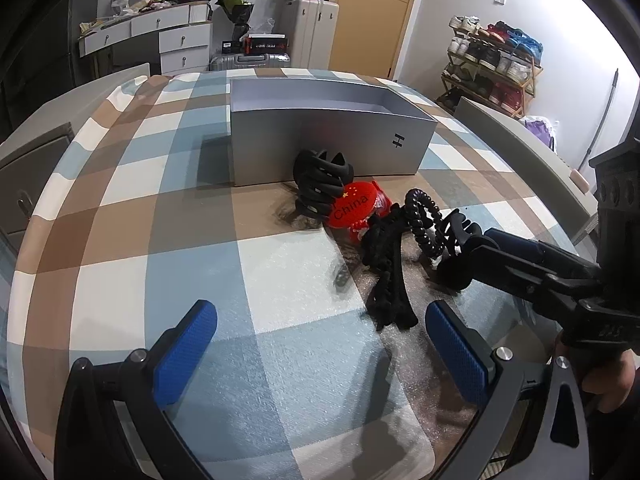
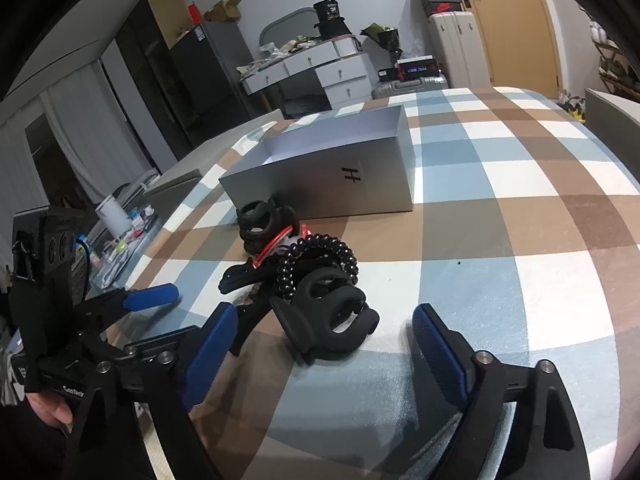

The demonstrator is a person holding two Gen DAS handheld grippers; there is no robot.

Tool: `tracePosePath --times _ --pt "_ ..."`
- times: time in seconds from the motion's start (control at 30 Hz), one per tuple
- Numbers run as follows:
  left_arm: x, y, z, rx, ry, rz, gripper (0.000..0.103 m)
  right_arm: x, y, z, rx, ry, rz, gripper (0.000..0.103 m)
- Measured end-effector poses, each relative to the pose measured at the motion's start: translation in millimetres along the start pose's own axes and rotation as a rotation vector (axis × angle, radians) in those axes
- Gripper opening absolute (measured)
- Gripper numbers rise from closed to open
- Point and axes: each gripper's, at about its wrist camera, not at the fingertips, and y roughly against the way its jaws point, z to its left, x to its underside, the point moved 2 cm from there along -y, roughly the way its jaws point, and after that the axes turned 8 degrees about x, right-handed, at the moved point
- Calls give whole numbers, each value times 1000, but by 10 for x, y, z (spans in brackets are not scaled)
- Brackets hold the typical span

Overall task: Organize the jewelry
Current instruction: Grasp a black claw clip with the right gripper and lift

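A pile of hair accessories lies on the checked tablecloth in front of an open grey box [image 1: 332, 140] [image 2: 320, 172]. Nearest the box is a black claw clip [image 1: 320, 184] [image 2: 264, 224], then a red round piece marked "China" [image 1: 354, 208], a black spiral hair tie [image 1: 424, 220] [image 2: 320, 260] and a long black clip [image 1: 390, 292]. A second black claw clip [image 2: 328, 316] lies between the spread blue pads of my right gripper [image 2: 328, 344] [image 1: 464, 256], untouched. My left gripper [image 1: 320, 344] is open and holds nothing; the long clip lies just ahead of its right pad.
The round table [image 1: 120, 200] drops off on all sides, with grey chair backs [image 1: 520, 136] around it. Beyond are a white dresser [image 1: 160, 36], suitcases, a shoe rack [image 1: 492, 64] and a door. A hand [image 1: 608, 376] holds the right tool.
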Motion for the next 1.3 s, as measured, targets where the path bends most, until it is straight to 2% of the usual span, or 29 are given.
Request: tracePosePath --times 0.1,0.3,0.43,0.73,1.03,1.13,1.3 --pt "-1 4 17 -2 4 0 102 7 -10 -9 -3 -3 3 82" --pt "-15 8 38 -4 13 -1 102 19 -44 -47 -16 -18 23 51" --pt "-44 29 58 -1 21 -11 102 38 -22 -68 -28 -28 15 51" --pt "-147 42 91 20 46 -23 102 16 185 -104 -61 -33 -69 51" --pt "-290 -1 27 77 49 -15 102 -8 276 -255 -26 -52 -96 51" --pt "-367 4 -103 106 7 -27 102 -13 320 -322 -18 -62 -105 51" --pt "-512 -46 -428 118 -151 -41 99 -32 442 -443 -1 -75 -134 51"
